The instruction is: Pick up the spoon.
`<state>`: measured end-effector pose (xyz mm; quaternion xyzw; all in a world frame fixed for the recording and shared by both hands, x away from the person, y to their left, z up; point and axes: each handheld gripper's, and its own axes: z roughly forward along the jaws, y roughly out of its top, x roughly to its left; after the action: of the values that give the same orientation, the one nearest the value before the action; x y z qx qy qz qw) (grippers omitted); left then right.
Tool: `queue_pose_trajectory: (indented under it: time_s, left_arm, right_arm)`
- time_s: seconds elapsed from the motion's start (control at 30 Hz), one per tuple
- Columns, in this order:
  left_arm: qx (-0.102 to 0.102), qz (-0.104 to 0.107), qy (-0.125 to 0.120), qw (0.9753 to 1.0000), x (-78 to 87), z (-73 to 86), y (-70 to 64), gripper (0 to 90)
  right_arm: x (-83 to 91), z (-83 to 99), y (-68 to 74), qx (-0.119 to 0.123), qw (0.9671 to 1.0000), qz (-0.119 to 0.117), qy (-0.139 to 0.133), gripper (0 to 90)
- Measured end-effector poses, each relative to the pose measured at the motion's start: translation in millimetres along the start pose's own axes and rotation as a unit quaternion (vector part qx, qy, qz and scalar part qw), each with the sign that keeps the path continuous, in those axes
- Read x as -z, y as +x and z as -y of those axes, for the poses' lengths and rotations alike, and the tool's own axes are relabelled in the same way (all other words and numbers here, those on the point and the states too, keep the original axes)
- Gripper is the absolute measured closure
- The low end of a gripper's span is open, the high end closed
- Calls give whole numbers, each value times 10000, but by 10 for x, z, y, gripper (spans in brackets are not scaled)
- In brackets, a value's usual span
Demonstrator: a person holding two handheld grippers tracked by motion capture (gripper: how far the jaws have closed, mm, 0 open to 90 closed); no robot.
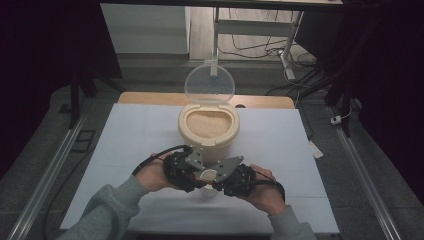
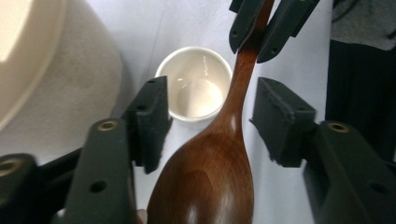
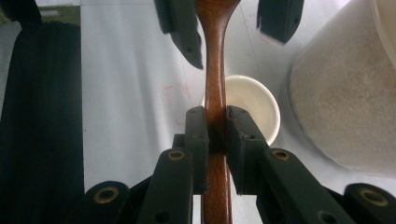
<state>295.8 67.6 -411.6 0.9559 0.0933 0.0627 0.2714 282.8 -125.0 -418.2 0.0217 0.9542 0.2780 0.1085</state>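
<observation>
Near the counter's front edge, the right hand-held gripper clamps the wooden spoon's handle over the empty white cup while the left hand-held gripper gapes around its bowl, so scooping rice from the open rice container behind seems undone.

This is looking like a lab or test room, not a home kitchen. The counter is wearing a plain white sheet and is sitting between two long metal rails running along its left and right edges. Past its far edge, cables are lying loose on the floor by the legs of a desk. Dark curtains are hanging on both sides. The floor is grey carpet.
</observation>
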Motion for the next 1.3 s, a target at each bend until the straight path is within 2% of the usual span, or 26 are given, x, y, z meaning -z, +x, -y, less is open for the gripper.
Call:
queue_pose_trajectory:
  time_s: [0.07, 0.2, 0.27, 0.37, 0.43, 0.57, 0.73, 0.77, 0.83, 0.87, 0.9, 0.93, 0.97, 1.0, 1.03, 1.07, 1.1, 1.2, 1.3]
  left_arm:
    - [-23, 58, 1, 10000, -21, 1, 9, 536]
    - [-171, 193, 93, 9996, -54, -7, -6, 589]
    - [-251, 270, 137, 9992, -73, -11, -18, 663]
    - [-363, 360, 227, 9984, -91, -14, -18, 702]
    - [-426, 434, 252, 9978, -105, -13, -25, 741]
    - [-524, 497, 342, 9968, -123, -14, -45, 766]
    - [-510, 469, 263, 9973, -129, 0, -57, 779]
    - [-468, 443, 209, 9977, -126, 8, -64, 783]
    - [-407, 357, 105, 9985, -119, 33, -69, 784]
    - [-329, 306, 3, 9990, -116, 53, -73, 786]
    - [-266, 256, -101, 9993, -106, 77, -70, 788]
    - [-150, 179, -315, 9992, -78, 135, -61, 788]
    - [-150, 179, -315, 9992, -78, 135, -61, 789]
    - [-86, 161, -398, 9990, -65, 165, -58, 789]
    - [-44, 134, -466, 9988, -55, 193, -57, 789]
    - [-1, 115, -536, 9985, -48, 219, -60, 789]
    - [36, 90, -608, 9981, -42, 243, -62, 789]
    - [139, -3, -792, 9968, -13, 298, -63, 790]
    - [248, -110, -1036, 9942, 24, 333, -68, 790]
  right_arm:
    - [-8, -6, 7, 40, 10000, 9, -22, 791]
    - [4, -21, 19, 135, 9998, 41, 101, 790]
    - [-4, -24, 35, 186, 9998, 33, 14, 790]
    - [3, -31, 45, 239, 9997, 32, 14, 790]
    - [-4, -40, 62, 392, 9992, 49, 83, 789]
    - [-18, -39, 76, 464, 9989, 23, 78, 789]
    - [-16, -31, 83, 503, 9987, 1, 38, 784]
    - [-3, -25, 70, 512, 9986, 92, -40, 772]
    - [16, -19, 63, 441, 9989, 123, -92, 764]
    - [42, -8, 52, 336, 9991, 180, -212, 744]
    - [111, 22, 21, 16, 9980, 292, -558, 651]
    - [154, 44, 4, -163, 9962, 433, -737, 623]
    - [154, 44, 4, -163, 9962, 433, -737, 623]
    - [250, 104, -27, -505, 9912, 599, -1068, 593]
    - [250, 104, -27, -505, 9912, 599, -1068, 593]
    - [301, 141, -41, -655, 9880, 689, -1221, 567]
    - [340, 182, -51, -827, 9839, 735, -1404, 545]
    - [437, 309, -67, -1298, 9723, 894, -1726, 484]
    - [486, 431, -81, -1745, 9585, 1031, -2006, 449]
